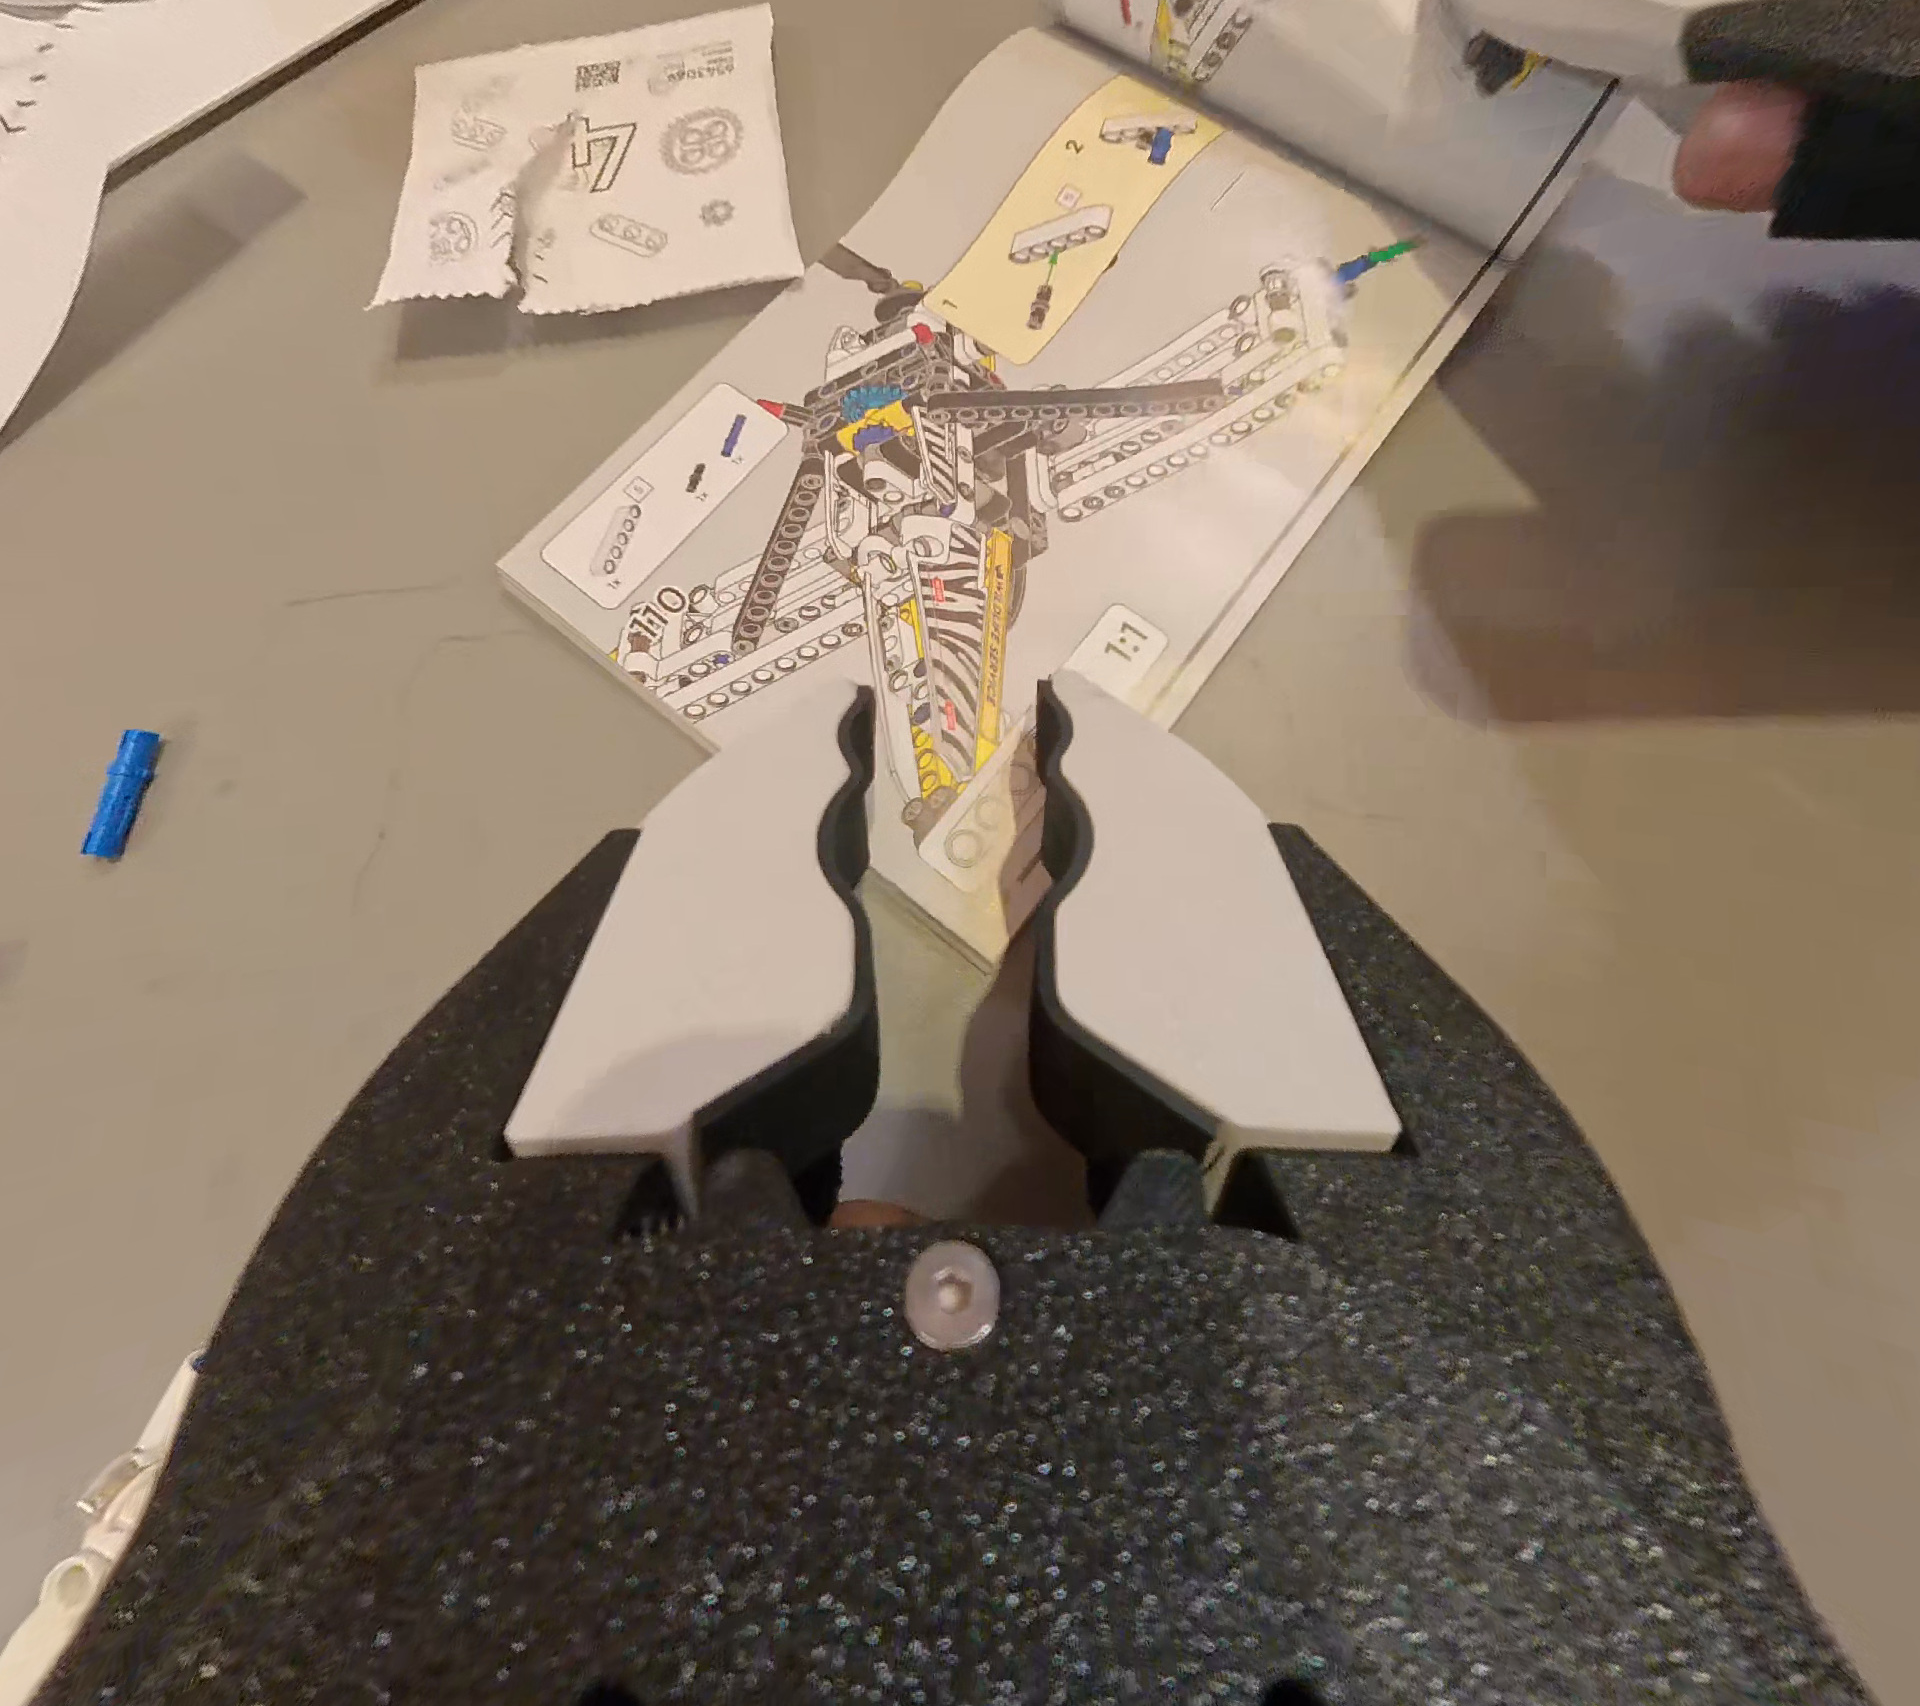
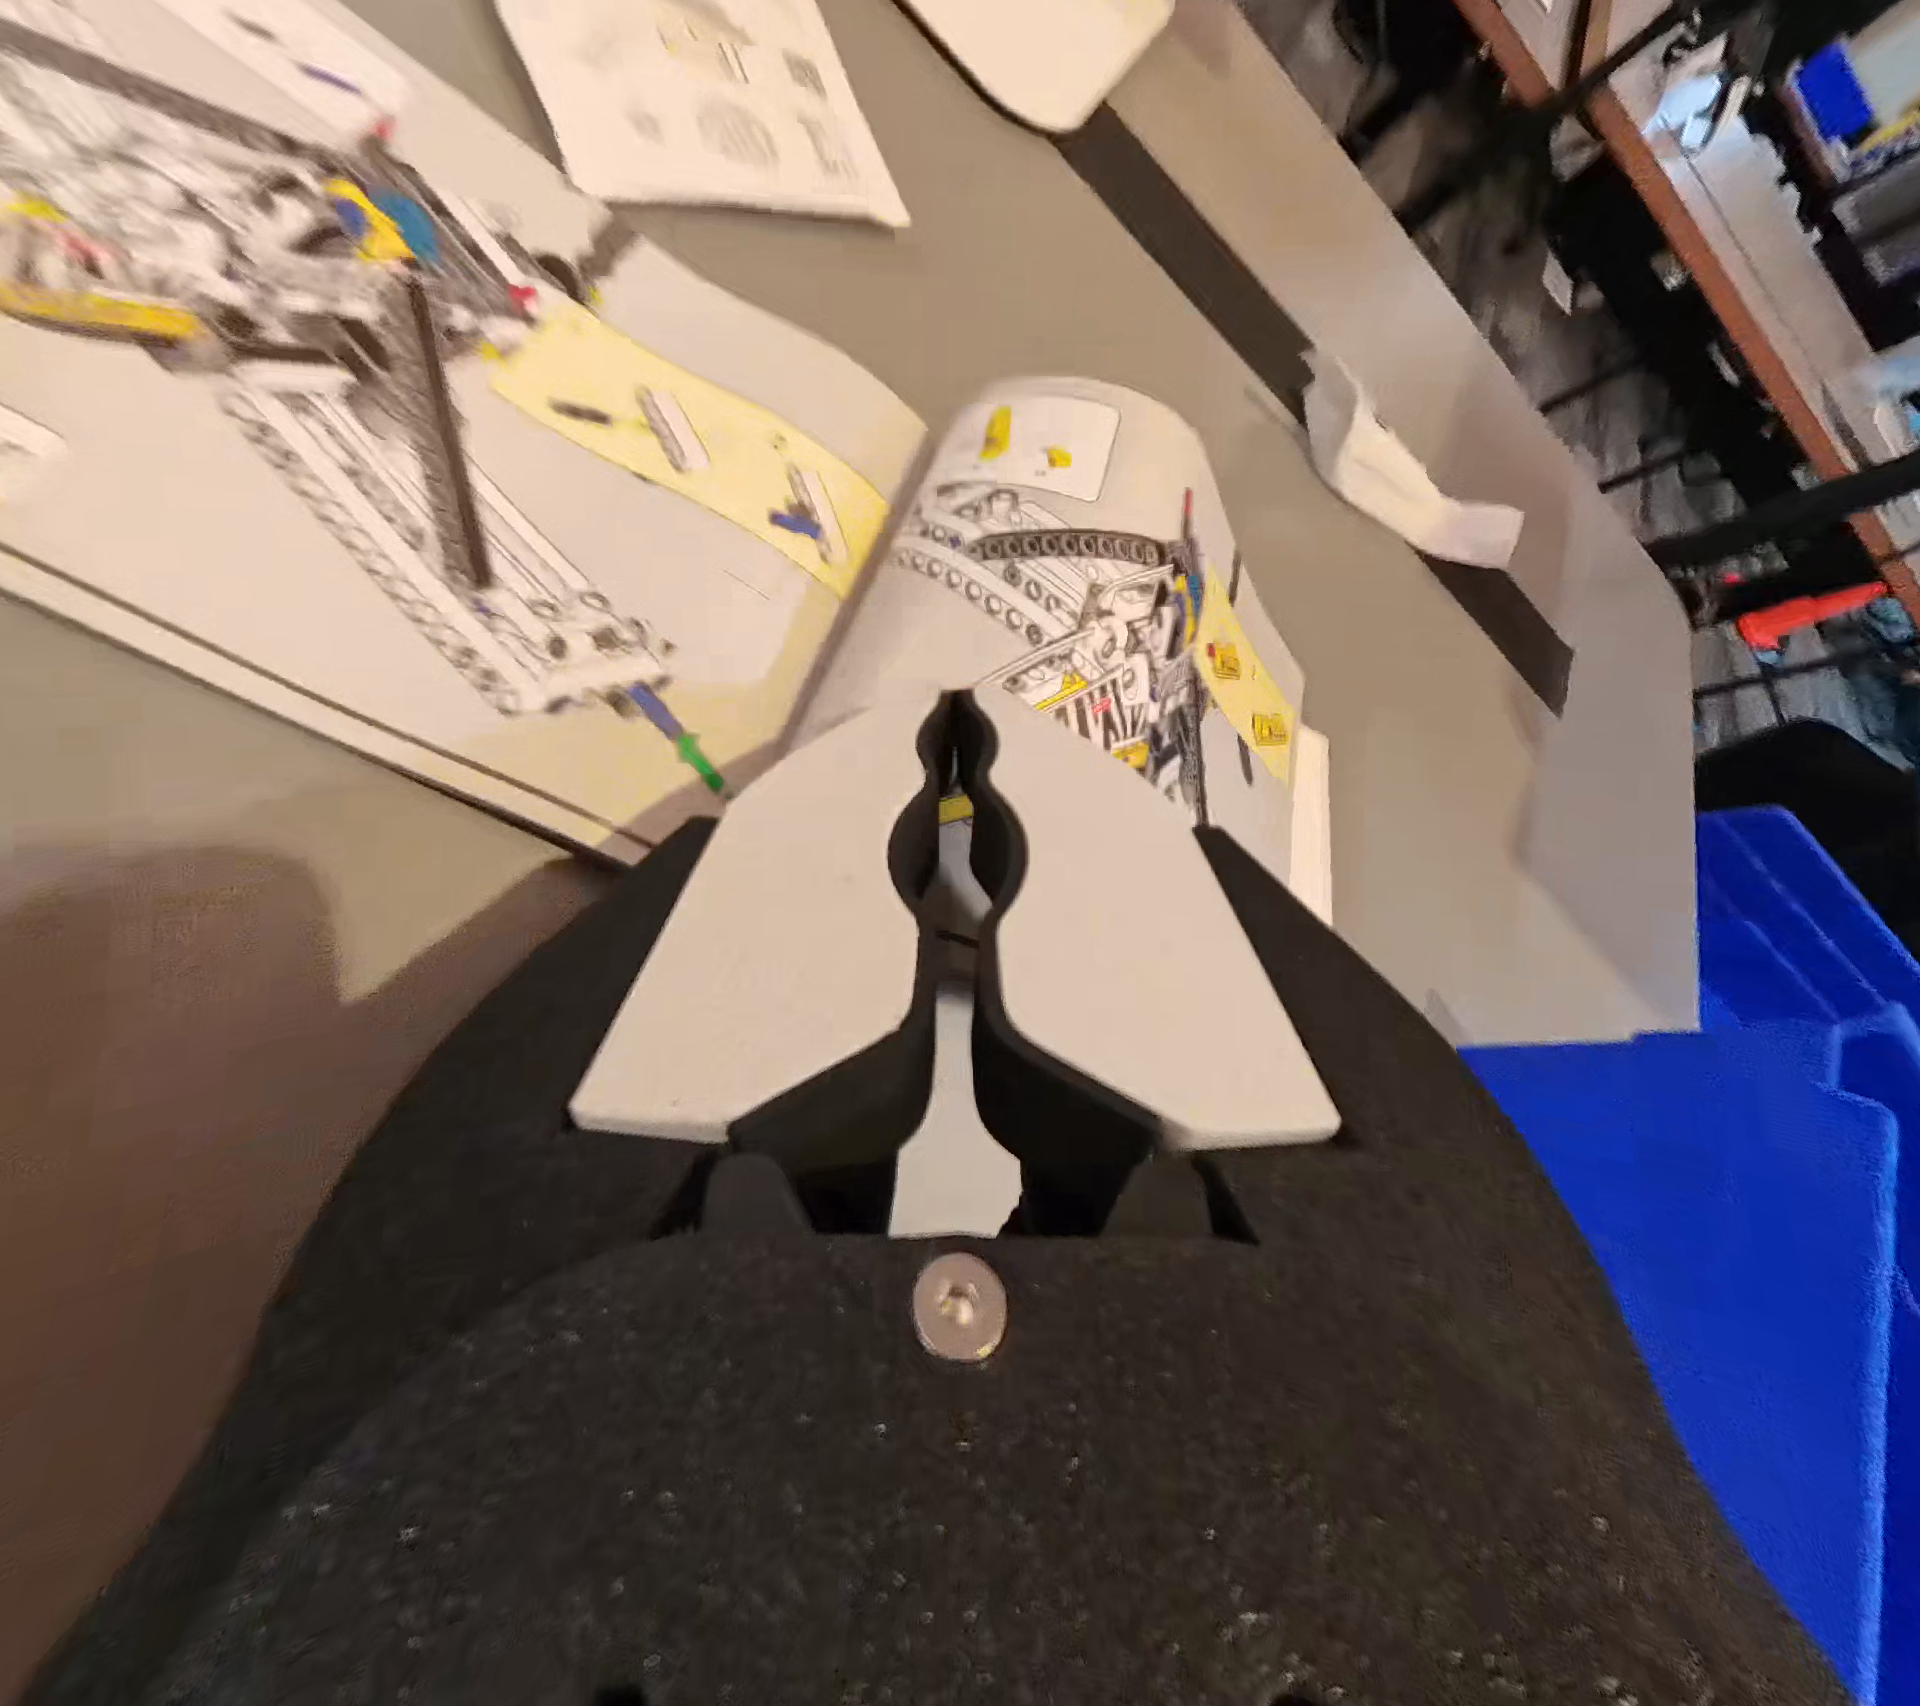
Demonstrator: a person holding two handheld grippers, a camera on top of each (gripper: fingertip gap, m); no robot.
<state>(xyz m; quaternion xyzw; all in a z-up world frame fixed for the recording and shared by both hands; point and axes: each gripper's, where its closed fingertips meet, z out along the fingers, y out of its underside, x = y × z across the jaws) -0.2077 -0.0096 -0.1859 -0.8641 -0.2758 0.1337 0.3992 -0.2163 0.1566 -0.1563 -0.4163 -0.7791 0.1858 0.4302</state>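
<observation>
At the far left of the left wrist view a small blue plastic connector pin [image 1: 122, 792] lies alone on the grey tabletop [image 1: 312, 513]. Beyond it sits a torn white paper bag [image 1: 587, 160] printed with grey outlines of gears and beams, a large numeral and a code square; its small print is too fine to make out. Next comes the open building-instruction booklet [image 1: 1143, 409], flat on the table, its page showing a white, black and yellow beam model with zebra-striped panels, numbered step boxes and a scale box. The left gripper [image 1: 951, 721] hangs over the booklet's near corner, jaws narrowly parted with only the printed page showing between them. To the right, the right gripper [image 2: 954, 706] has its tips closed together on a curled page [image 2: 1060, 576] of the booklet, lifted off the spread. A blue plastic bin [image 2: 1714, 1241] stands at the far right.
</observation>
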